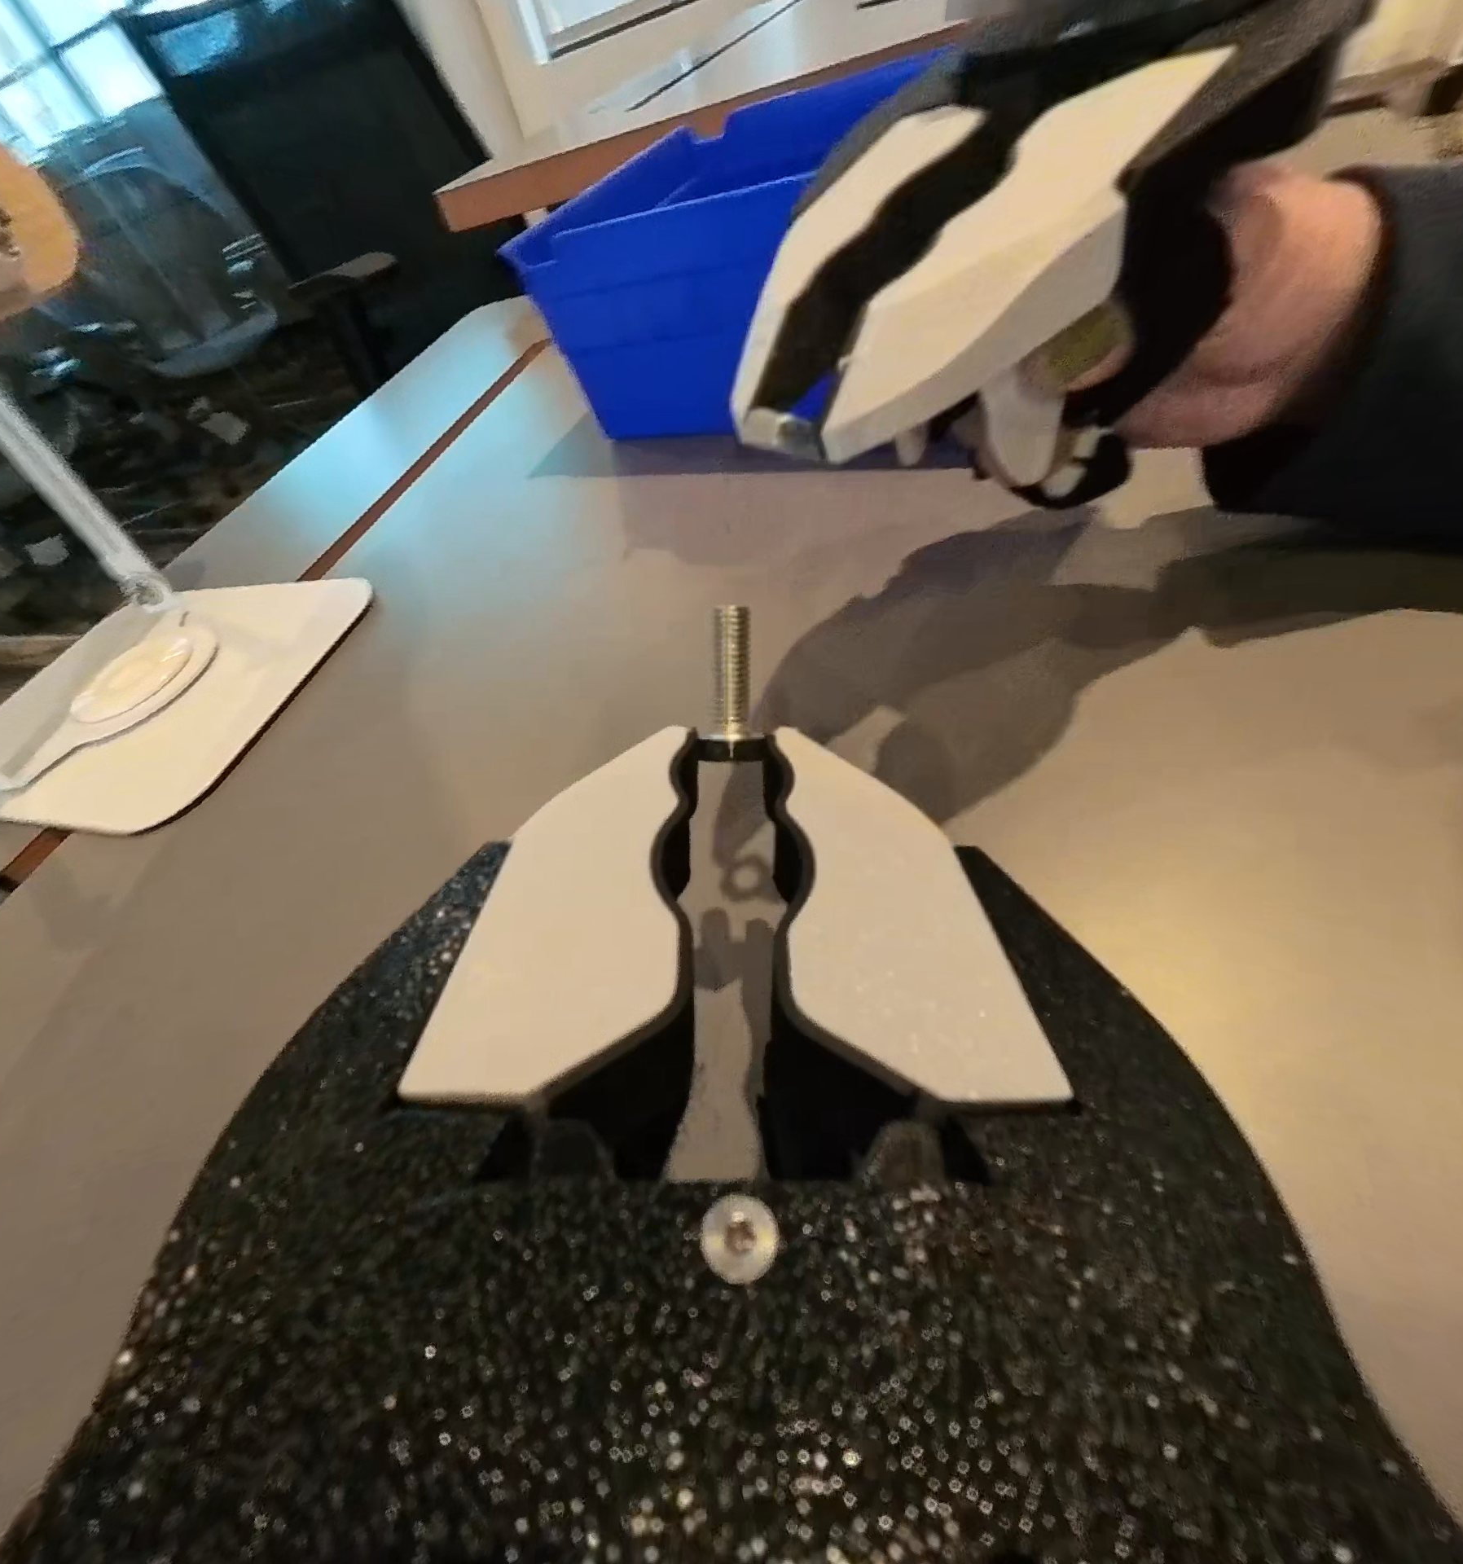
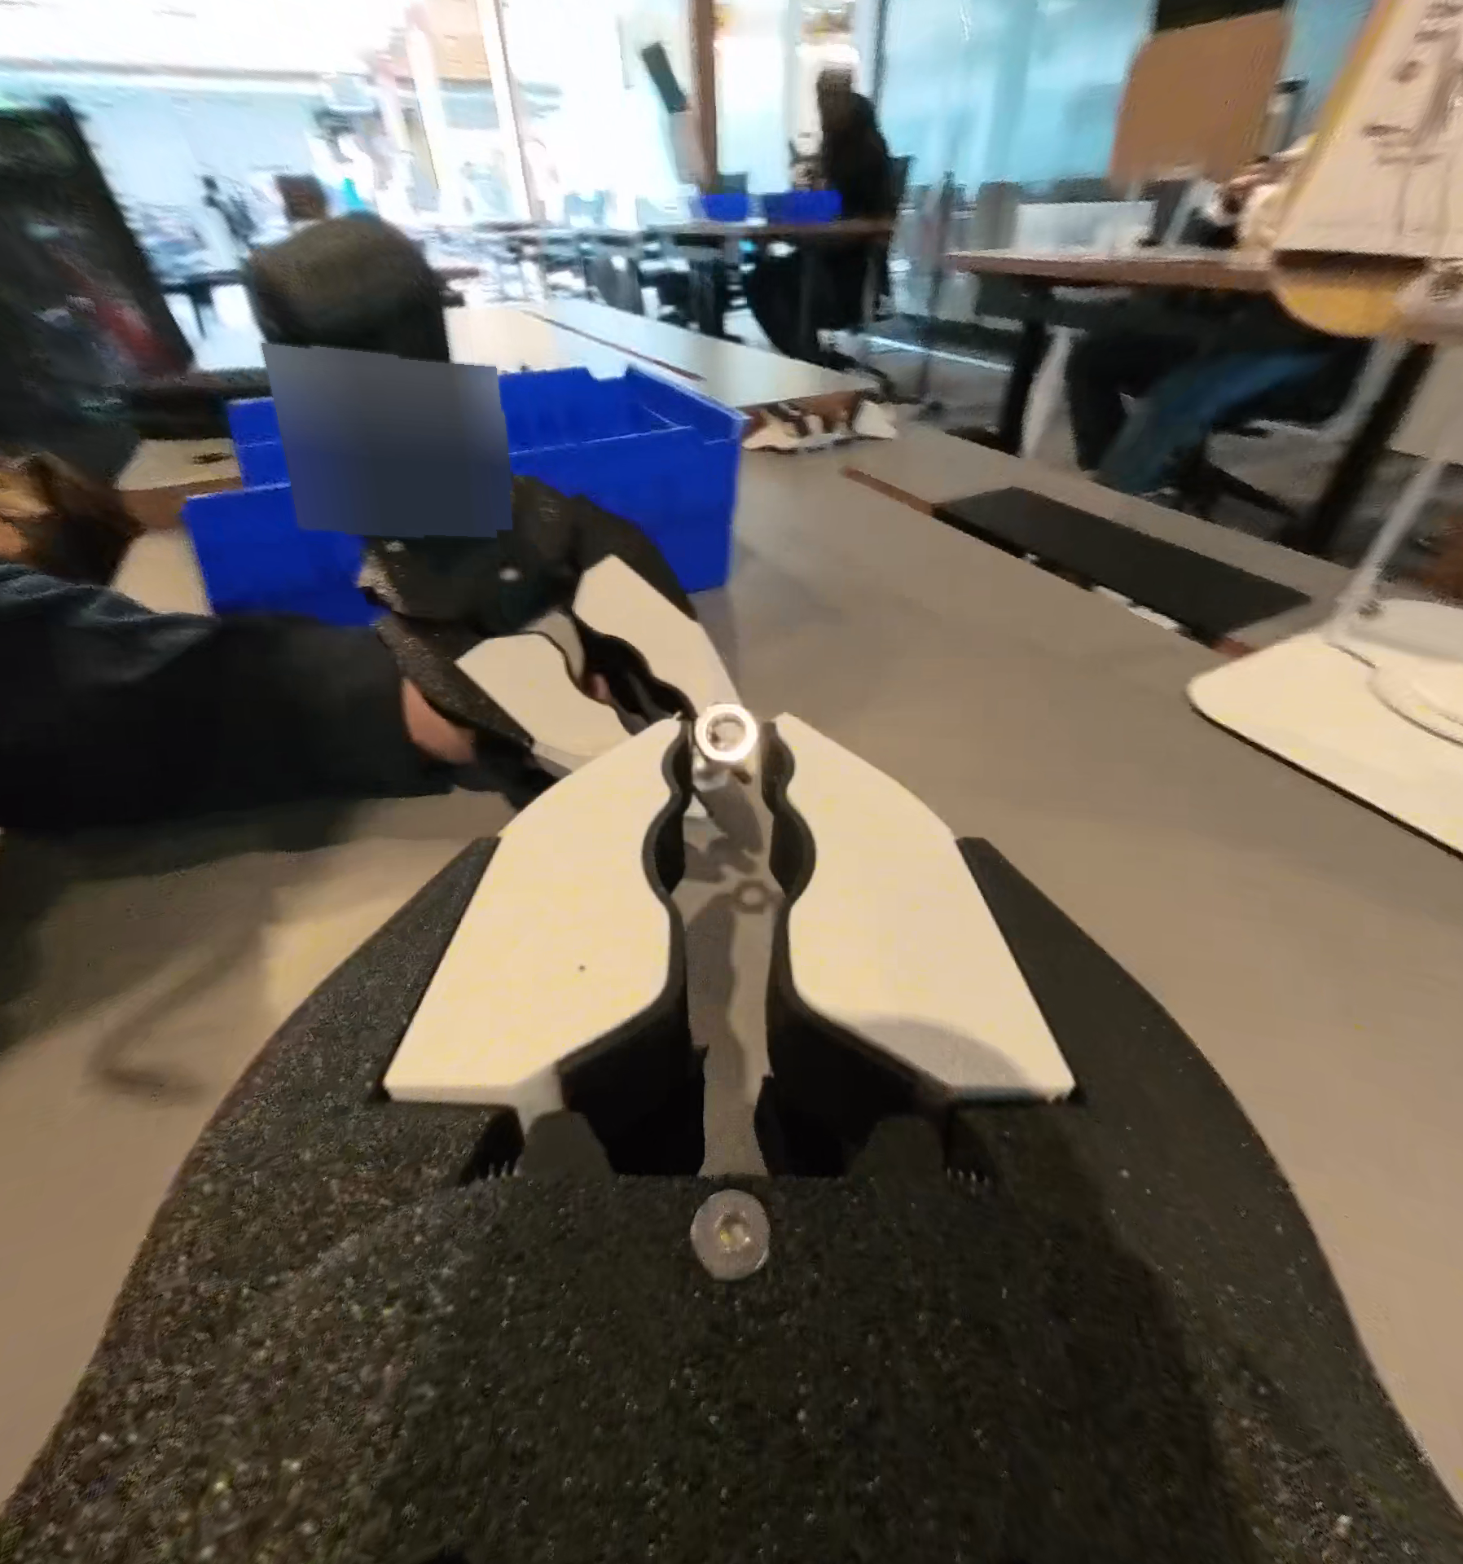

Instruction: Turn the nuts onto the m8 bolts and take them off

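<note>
While apart: gripped bolt (image 1: 732,677); gripped nut (image 2: 724,735)

Open grey table (image 1: 542,592) lies around the upright bolt (image 1: 733,669). A blue bin (image 1: 669,279) blocks the far side, and a white lamp base (image 1: 169,702) occupies the left.
</note>
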The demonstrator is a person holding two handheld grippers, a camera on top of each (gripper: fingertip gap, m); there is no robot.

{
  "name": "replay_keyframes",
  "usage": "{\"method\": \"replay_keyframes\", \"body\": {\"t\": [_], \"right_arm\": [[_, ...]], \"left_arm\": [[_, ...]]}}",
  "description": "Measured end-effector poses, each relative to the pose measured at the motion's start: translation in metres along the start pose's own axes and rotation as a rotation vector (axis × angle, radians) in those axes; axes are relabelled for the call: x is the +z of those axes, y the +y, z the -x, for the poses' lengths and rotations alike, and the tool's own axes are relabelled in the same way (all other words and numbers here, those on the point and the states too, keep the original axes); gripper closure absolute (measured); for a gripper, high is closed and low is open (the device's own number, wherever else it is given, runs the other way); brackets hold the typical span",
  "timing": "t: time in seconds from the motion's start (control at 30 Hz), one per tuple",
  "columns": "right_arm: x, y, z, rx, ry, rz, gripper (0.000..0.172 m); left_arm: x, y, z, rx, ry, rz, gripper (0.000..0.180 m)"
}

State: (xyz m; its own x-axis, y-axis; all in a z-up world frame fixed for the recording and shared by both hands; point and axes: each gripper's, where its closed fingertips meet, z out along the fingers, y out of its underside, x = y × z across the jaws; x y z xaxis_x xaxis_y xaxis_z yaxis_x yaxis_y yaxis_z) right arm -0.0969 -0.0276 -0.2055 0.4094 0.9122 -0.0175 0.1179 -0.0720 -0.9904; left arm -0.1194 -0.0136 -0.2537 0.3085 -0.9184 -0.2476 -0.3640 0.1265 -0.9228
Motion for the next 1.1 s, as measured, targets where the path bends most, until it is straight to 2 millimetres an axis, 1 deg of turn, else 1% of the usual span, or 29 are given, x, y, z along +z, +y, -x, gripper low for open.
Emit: {"method": "replay_keyframes", "body": {"t": [0.1, 0.2, 0.33, 0.47, 0.6, 0.77, 0.93, 1.03, 1.1], "right_arm": [[0.004, 0.007, 0.007, -0.029, -0.031, 0.047, 0.157], [0.004, 0.004, 0.016, -0.065, -0.067, 0.039, 0.157], [0.006, 0.007, 0.016, -0.100, -0.055, 0.067, 0.157], [0.008, 0.009, 0.020, -0.069, -0.105, 0.063, 0.157], [0.009, 0.013, 0.018, -0.069, -0.099, 0.072, 0.156], [0.009, 0.011, 0.021, -0.080, -0.118, 0.060, 0.157], [0.010, 0.009, 0.028, -0.071, -0.161, 0.038, 0.157], [0.010, 0.009, 0.027, -0.093, -0.139, 0.040, 0.157], [0.010, 0.009, 0.029, -0.082, -0.154, 0.038, 0.157]], "left_arm": [[-0.001, -0.006, -0.012, 0.006, 0.076, -0.042, 0.167], [-0.004, -0.008, -0.014, -0.006, 0.106, -0.060, 0.167], [-0.006, -0.008, -0.017, -0.001, 0.139, -0.070, 0.167], [-0.007, -0.009, -0.020, 0.002, 0.161, -0.078, 0.167], [-0.007, -0.009, -0.021, 0.006, 0.170, -0.075, 0.167], [-0.010, -0.013, -0.022, -0.013, 0.198, -0.107, 0.167], [-0.012, -0.015, -0.025, -0.019, 0.228, -0.123, 0.167], [-0.012, -0.014, -0.027, -0.011, 0.238, -0.118, 0.167], [-0.012, -0.014, -0.029, -0.005, 0.245, -0.116, 0.167]]}}
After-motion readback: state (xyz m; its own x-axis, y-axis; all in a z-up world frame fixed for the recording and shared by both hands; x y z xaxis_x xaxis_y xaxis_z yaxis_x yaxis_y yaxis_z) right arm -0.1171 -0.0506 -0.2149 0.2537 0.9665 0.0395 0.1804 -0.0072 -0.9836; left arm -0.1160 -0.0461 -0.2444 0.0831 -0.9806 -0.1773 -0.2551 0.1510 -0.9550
